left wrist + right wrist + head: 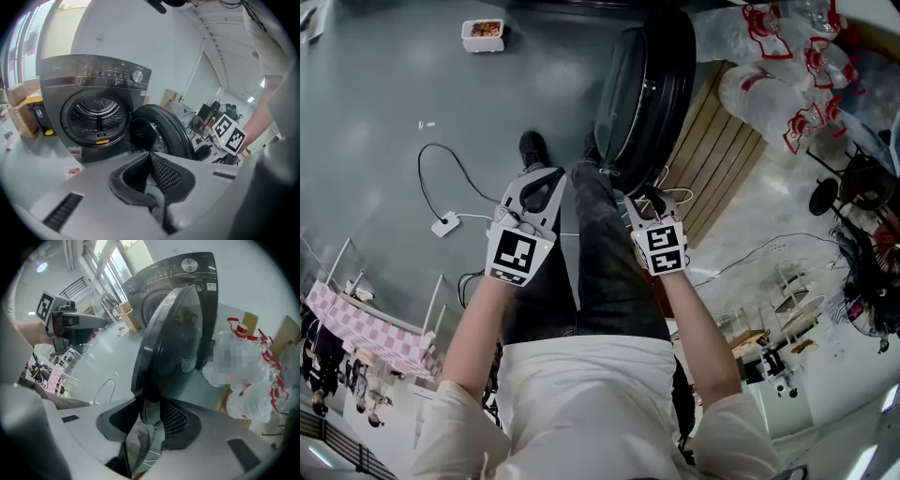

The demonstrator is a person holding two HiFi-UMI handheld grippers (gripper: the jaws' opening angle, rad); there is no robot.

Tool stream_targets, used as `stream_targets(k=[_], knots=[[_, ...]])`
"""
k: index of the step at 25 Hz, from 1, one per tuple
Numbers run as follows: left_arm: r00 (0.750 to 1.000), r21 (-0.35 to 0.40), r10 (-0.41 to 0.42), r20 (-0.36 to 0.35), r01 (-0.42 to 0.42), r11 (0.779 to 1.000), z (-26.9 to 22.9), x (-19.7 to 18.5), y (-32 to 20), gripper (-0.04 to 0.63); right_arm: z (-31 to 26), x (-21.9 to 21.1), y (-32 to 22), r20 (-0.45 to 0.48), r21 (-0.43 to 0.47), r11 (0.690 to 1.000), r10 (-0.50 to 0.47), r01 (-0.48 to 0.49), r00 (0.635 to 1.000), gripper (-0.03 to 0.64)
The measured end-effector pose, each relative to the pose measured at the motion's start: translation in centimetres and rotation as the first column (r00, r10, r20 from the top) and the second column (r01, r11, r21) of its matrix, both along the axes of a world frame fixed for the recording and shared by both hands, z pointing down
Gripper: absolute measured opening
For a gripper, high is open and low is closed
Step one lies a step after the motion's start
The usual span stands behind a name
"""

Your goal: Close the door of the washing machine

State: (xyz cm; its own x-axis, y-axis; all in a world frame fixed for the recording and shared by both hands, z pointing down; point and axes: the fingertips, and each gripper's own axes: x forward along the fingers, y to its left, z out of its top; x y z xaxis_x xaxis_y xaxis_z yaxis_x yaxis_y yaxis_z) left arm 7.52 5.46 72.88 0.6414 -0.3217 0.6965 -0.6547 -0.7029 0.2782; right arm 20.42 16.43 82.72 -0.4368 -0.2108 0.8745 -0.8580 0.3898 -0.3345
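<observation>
- Right tool (151, 405), nearest of all in its own view, has its jaws closed on the free rim of the door (173, 333). The head view agrees, with that tool (648, 200) touching the lower part of the rim.
- Swung well open, the door stands out from the washing machine (93, 89). It is upright and edge-on to the person, and its round plane runs away from the body toward the cabinet.
- Its hinge side appears to be at the right of the drum opening (97, 117), as the left gripper view shows it. That puts the opening forward and to the left of the held rim. In my judgement the closing swing must carry the rim leftward and in toward the cabinet front.
- Left tool (150, 157) has its jaws together on nothing. It hangs on the door's inner side, apart from it and farther from the rim than the right one.
- Further out, a cable (441, 178) lies on the floor (375, 112) to the left. Plastic bags (769, 84) sit beyond the door's outer face, off the closing arc as far as I can judge.
</observation>
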Motion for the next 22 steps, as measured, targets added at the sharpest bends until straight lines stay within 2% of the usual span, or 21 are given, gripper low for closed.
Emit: stream_targets(k=[7, 14, 18, 22], knots=[[0.994, -0.008, -0.109, 0.017, 0.110, 0.994, 1.2, -3.9, 0.1, 0.009, 0.1, -5.7, -1.7, 0.100, -0.060, 0.998, -0.028, 0.034, 0.995, 0.172], [0.981, 0.004, -0.190, 0.046, 0.190, 0.982, 1.7, -8.5, 0.3, 0.009, 0.0, -11.2, -3.6, 0.156, -0.095, 0.994, -0.030, 0.045, 0.987, 0.175], [0.971, 0.023, -0.230, 0.058, 0.229, 0.973, 1.6, -10.2, -0.4, 0.009, -0.5, -13.4, -5.4, 0.188, -0.078, 0.994, -0.061, 0.077, 0.980, 0.172], [0.968, 0.056, -0.242, 0.061, 0.239, 0.969, 1.3, -11.7, -1.6, 0.009, -1.3, -15.8, -7.6, 0.213, -0.016, 0.996, -0.086, 0.091, 0.973, 0.165]])
